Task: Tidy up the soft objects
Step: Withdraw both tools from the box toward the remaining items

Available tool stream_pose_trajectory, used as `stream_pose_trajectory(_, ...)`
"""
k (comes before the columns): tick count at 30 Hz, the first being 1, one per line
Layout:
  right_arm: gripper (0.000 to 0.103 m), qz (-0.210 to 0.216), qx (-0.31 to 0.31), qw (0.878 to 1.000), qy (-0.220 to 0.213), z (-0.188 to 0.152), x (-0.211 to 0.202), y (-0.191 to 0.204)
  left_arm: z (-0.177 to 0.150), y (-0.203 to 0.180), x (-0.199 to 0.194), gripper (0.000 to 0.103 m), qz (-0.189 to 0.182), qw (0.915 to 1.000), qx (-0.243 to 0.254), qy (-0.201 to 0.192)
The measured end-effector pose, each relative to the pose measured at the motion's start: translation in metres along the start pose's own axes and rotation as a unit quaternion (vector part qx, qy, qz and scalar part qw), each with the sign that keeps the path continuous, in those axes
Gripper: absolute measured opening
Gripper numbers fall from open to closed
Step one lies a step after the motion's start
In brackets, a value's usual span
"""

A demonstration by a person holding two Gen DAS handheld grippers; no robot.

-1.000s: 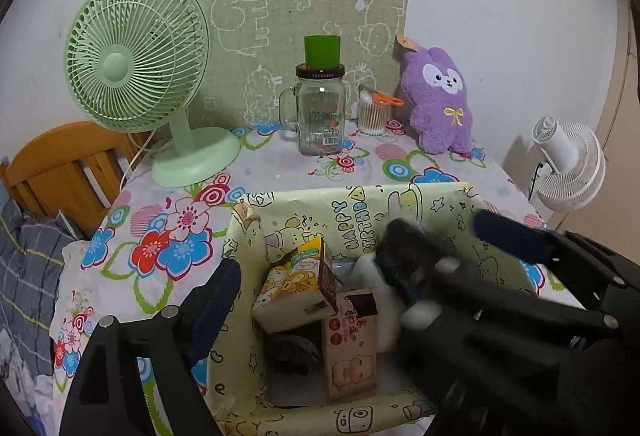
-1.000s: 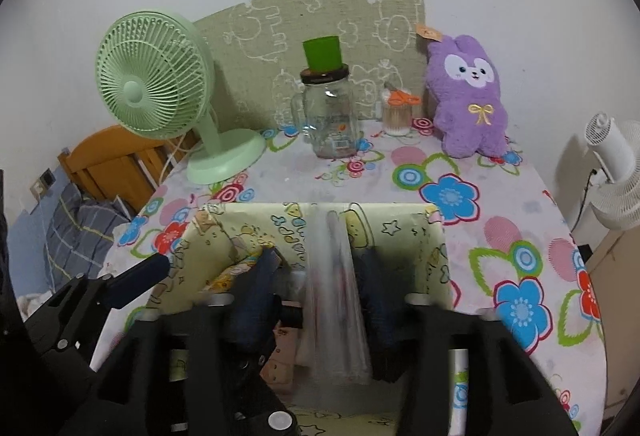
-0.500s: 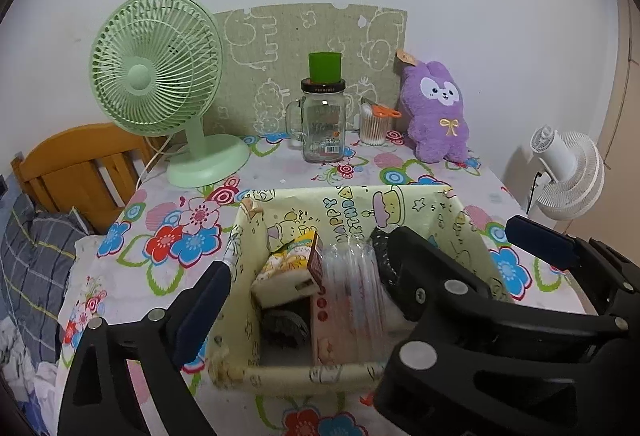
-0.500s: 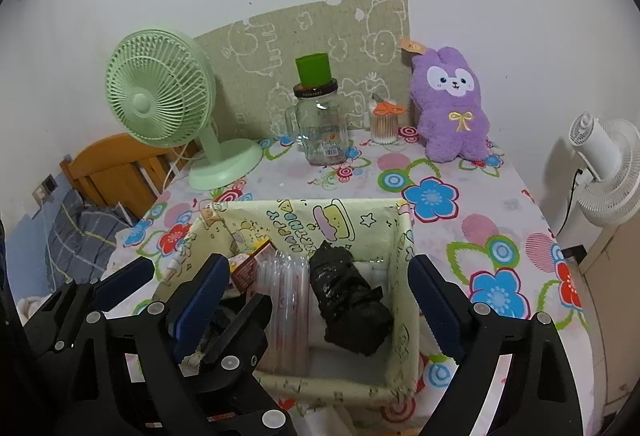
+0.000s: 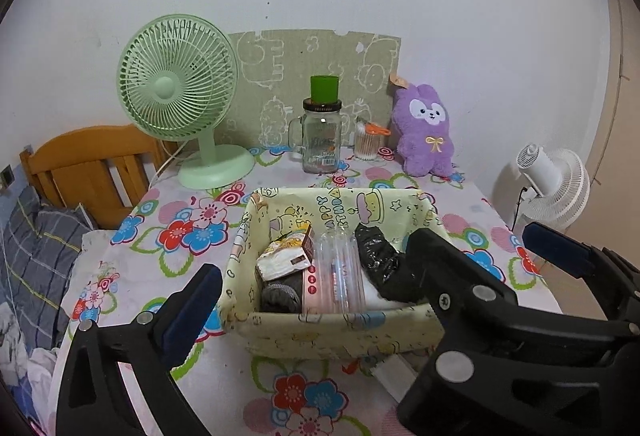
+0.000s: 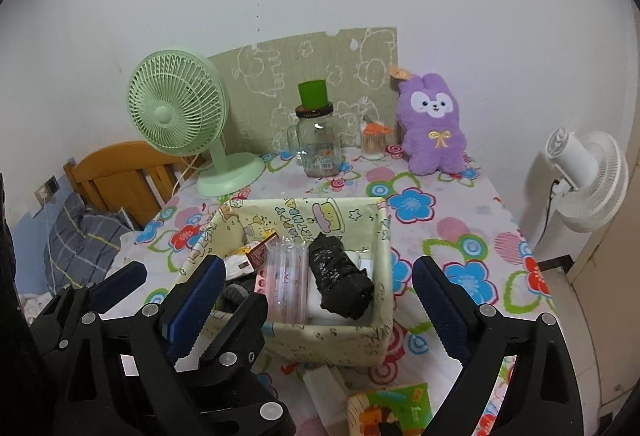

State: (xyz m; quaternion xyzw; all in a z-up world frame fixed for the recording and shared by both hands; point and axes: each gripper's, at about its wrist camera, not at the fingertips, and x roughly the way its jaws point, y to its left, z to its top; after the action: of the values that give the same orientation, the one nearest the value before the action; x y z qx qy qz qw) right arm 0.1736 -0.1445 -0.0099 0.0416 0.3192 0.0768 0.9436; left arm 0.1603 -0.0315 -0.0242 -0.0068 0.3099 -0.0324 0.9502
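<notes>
A: Grippers, quick. What was the left gripper [image 5: 372,276] doing?

B: Jaws spread wide, and they had just been opening further. Nothing was clamped. In the left wrist view the fabric basket [image 5: 240,260] sat on the table between its two fingers, with no pad touching it.

A: And the right gripper [image 6: 316,290]?

B: Same. Jaws wide, just been opening, nothing gripped. The basket [image 6: 384,248] showed between its blue pads [image 6: 200,296], apart from them.

A: Where were the soft things?

B: Inside the basket. A black bundle [image 6: 340,280] lay toward the right side, a clear plastic packet [image 6: 286,282] stood just left of it, touching it. A white and yellow packet [image 5: 282,256] and a small brown carton [image 5: 307,246] were at the left end, something dark grey [image 5: 280,296] under them. Could not tell what that grey thing was.

A: Anything white under the bundle?

B: Yes, white material [image 6: 362,256] beside and below it, kind unclear.

A: Rest of the table?

B: Floral tablecloth [image 5: 180,236]. At the back a green fan [image 5: 178,92], a glass jar [image 5: 320,140] with a green cup [image 5: 324,88] on its lid, a small jar of cotton swabs [image 5: 368,144], and a purple plush rabbit [image 5: 426,132] upright against the wall. A picture book [image 6: 392,410] lay at the near edge, in front of the basket.

A: Off the table?

B: White fan [image 6: 588,180] at right, wooden headboard [image 5: 92,160] at left.
</notes>
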Motion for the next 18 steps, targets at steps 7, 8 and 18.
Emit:
stream_pose_trajectory(7, 0.097, -0.007, -0.001, 1.0, -0.017, -0.008, -0.028, 0.0, -0.009, -0.005, -0.024, 0.103, -0.003, 0.9999, -0.001, -0.014)
stream_pose_trajectory(8, 0.098, -0.009, -0.002, 1.0, -0.019, -0.009, -0.032, 0.0, -0.01, -0.006, -0.027, 0.103, -0.006, 0.9999, -0.001, -0.015)
stream_pose_trajectory(18, 0.098, -0.019, -0.008, 0.999, -0.042, -0.028, -0.07, 0.005, -0.024, -0.012, -0.059, 0.103, -0.014, 0.9995, 0.007, -0.027)
